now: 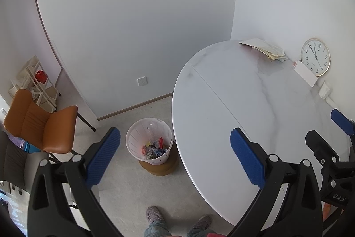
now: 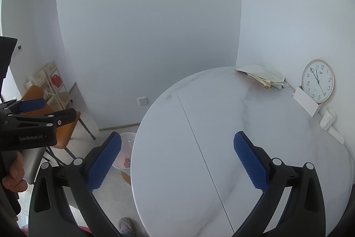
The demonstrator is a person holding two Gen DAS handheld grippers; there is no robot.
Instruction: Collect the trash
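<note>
Apparently most of the collecting was already done: the white bin (image 1: 149,143) stood on the floor just beside the bench (image 1: 255,108), on a low brown round base, and it held a heap of coloured wrappers and what looked like a clear plastic bottle. My left gripper (image 1: 175,157) hung above the floor and the bench edge with its jaws wide apart and nothing between them. My right gripper (image 2: 177,159) hovered over the marble top, jaws likewise spread and empty.

On the bench I could see no loose scraps in the middle. What remained lay along the far side by the wall: a stack of papers (image 1: 264,49), a white card (image 1: 306,73) leaning in front of the clock (image 1: 315,57), and a small white packet (image 2: 328,118) near the edge. Whether any of these counted as trash I could not tell; I judged that, if not, the job was nearly finished.

As for writing, the side of the left gripper's body in the right wrist view read "GenRobot.AI". The clock face showed numerals one to twelve, with a small mark under the twelve too tiny to read. Print on the papers was too blurred to make out.
</note>
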